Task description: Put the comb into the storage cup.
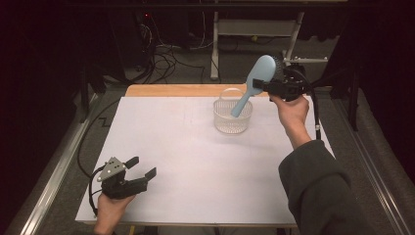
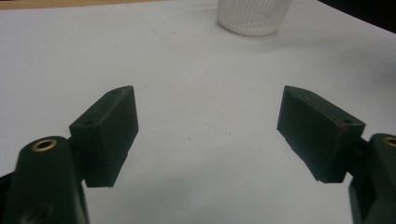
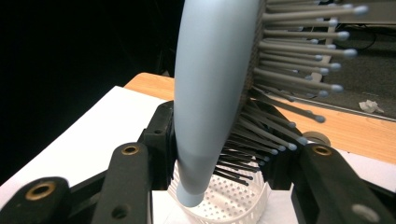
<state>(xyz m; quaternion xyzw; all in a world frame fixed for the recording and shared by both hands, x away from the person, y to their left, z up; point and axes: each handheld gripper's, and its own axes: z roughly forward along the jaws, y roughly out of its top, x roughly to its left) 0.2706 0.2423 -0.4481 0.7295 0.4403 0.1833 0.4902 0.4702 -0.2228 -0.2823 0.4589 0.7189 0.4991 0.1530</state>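
Note:
A light blue hairbrush (image 1: pixel 254 83) hangs tilted over a small white perforated basket (image 1: pixel 232 120), its handle end pointing down into the basket's mouth. My right gripper (image 1: pixel 266 87) is shut on the brush across its head, one jaw on the smooth back and one among the bristles (image 3: pixel 285 84). In the right gripper view the brush (image 3: pixel 210 93) rises between the jaws, with the basket (image 3: pixel 224 205) below. My left gripper (image 1: pixel 145 168) rests near the table's front left, jaws wide apart with nothing between its fingers (image 2: pixel 109 133).
A white sheet (image 1: pixel 195 161) covers the table, with a strip of bare wood (image 1: pixel 171 90) along the far edge. Cables and a metal stand leg (image 1: pixel 214 44) lie on the floor behind. The basket's base (image 2: pixel 254 16) shows far ahead of the left gripper.

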